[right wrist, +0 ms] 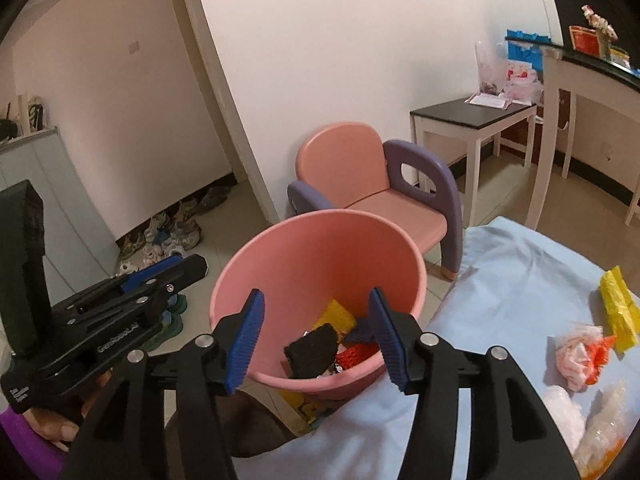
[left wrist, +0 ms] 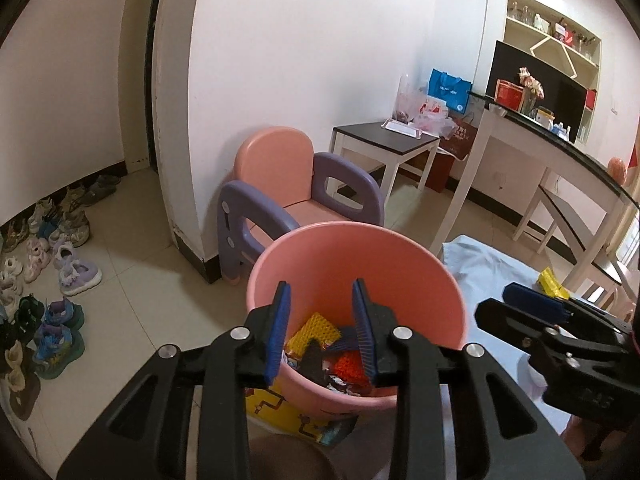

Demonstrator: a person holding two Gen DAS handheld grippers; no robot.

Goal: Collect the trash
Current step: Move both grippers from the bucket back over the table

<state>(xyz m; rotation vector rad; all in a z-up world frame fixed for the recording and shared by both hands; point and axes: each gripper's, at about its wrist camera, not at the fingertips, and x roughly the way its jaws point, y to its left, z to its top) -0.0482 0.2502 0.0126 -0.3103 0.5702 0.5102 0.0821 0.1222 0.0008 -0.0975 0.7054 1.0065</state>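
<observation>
A pink bucket (left wrist: 320, 252) (right wrist: 320, 240) stands on the floor beside a table with a light blue cloth (right wrist: 500, 280). It holds yellow, orange, black and blue scraps (left wrist: 320, 344). A black scrap (right wrist: 312, 350) lies on top in it. My left gripper (left wrist: 322, 330) is open and empty over the bucket. My right gripper (right wrist: 318, 340) is open and empty over the bucket too, and shows at the right of the left wrist view (left wrist: 532, 300). On the cloth lie a yellow wrapper (right wrist: 618, 308), a crumpled white and orange wrapper (right wrist: 580, 356) and clear plastic (right wrist: 600, 432).
A pink and purple child's chair (left wrist: 296, 188) stands behind the bucket against the wall. Several shoes (left wrist: 52, 272) lie on the floor at left. A small dark-topped side table (left wrist: 384, 140) and a long white table (left wrist: 560, 152) stand at right.
</observation>
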